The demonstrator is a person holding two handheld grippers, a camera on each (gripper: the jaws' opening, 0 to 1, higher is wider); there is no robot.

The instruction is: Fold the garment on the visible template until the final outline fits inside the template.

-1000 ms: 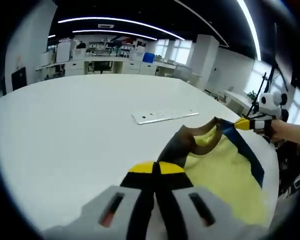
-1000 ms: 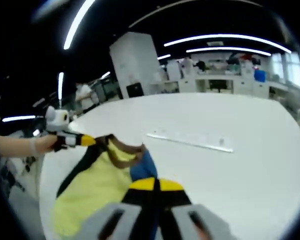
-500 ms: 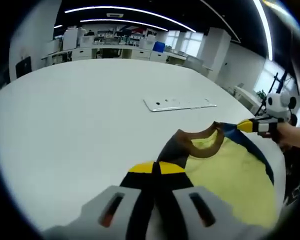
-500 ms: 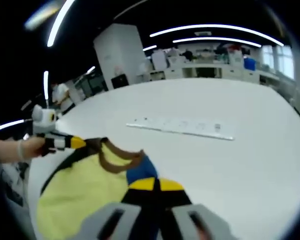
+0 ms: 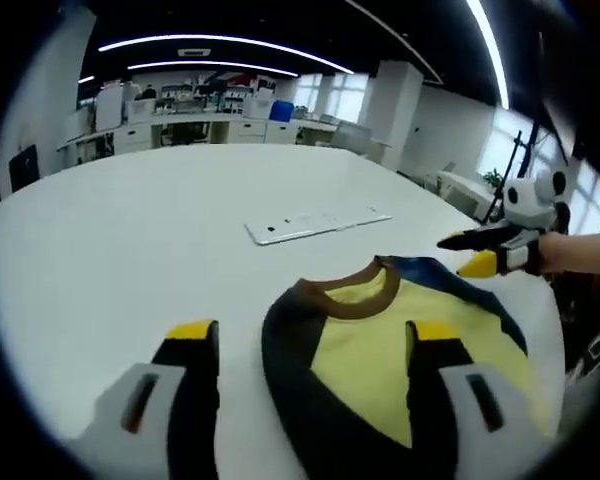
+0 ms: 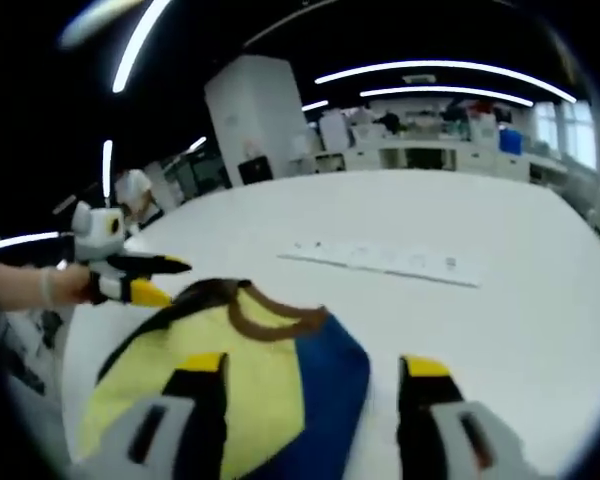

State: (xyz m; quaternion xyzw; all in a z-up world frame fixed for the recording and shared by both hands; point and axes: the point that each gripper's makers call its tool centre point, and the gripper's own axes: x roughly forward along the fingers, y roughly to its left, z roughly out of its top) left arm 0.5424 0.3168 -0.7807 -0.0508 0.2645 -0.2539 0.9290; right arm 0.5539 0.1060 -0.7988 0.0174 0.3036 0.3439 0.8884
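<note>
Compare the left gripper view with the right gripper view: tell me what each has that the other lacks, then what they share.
Left gripper view alone: the shirt's dark sleeve in front, windows at the right, and the right gripper beside the shirt. Right gripper view alone: the blue sleeve in front, a white pillar, and the left gripper. Shared: the yellow shirt with brown collar lying on the white table, a flat white strip beyond it, and open grippers.
</note>
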